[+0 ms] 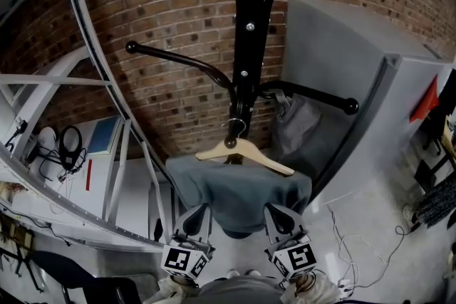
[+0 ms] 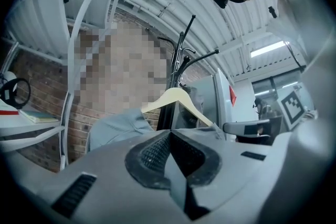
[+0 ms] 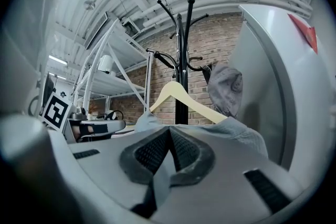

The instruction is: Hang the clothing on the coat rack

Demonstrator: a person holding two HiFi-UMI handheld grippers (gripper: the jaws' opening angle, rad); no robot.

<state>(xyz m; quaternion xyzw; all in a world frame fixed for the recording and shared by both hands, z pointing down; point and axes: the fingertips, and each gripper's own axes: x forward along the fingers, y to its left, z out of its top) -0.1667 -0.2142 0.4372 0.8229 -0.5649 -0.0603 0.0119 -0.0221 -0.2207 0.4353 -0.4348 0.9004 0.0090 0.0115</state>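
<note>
Head view shows the soft grey cloth top draped over a pale wooden hanger, low down by the pole of the tall black metal coat rack. The hanger's hook is right at the pole. The left gripper is closed tight on the top's bottom edge, on the left side. The right gripper pinches the bottom edge too, on the right side. A red brick wall is behind the rack, and a big grey box stands beside it.
</note>
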